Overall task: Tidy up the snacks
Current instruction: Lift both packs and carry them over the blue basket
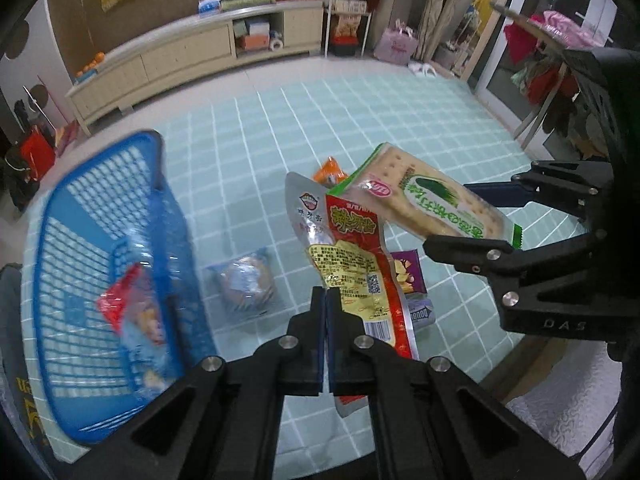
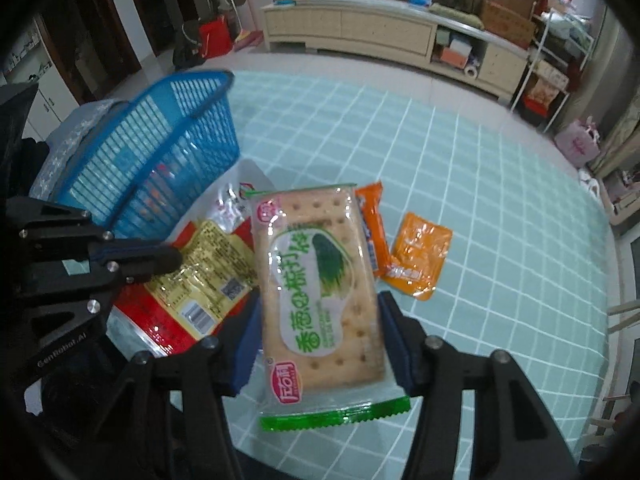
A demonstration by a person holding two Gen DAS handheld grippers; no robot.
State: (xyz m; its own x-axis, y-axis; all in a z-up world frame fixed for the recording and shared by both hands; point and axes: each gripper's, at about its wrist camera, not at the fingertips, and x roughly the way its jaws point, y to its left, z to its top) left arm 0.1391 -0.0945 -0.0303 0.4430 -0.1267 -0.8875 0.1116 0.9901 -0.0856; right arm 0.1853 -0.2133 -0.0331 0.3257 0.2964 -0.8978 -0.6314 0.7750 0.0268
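Between the right gripper's (image 2: 320, 340) clamping pads, a cracker packet (image 2: 320, 280); red snack pouch (image 1: 360, 264) pinched in the closed left gripper (image 1: 325, 300).

The blue basket (image 1: 108, 264) stands at the table's (image 1: 256, 148) left edge, its tall slatted walls barring any low sideways approach; its open top is free, with packets lying only on its floor. Just beside it a round wrapped cake (image 1: 246, 282) lies in the way. Two orange packets (image 2: 418, 254) and a purple packet (image 1: 408, 272) clutter the middle. The far half of the table toward the long cabinet (image 1: 192, 52) lies bare.
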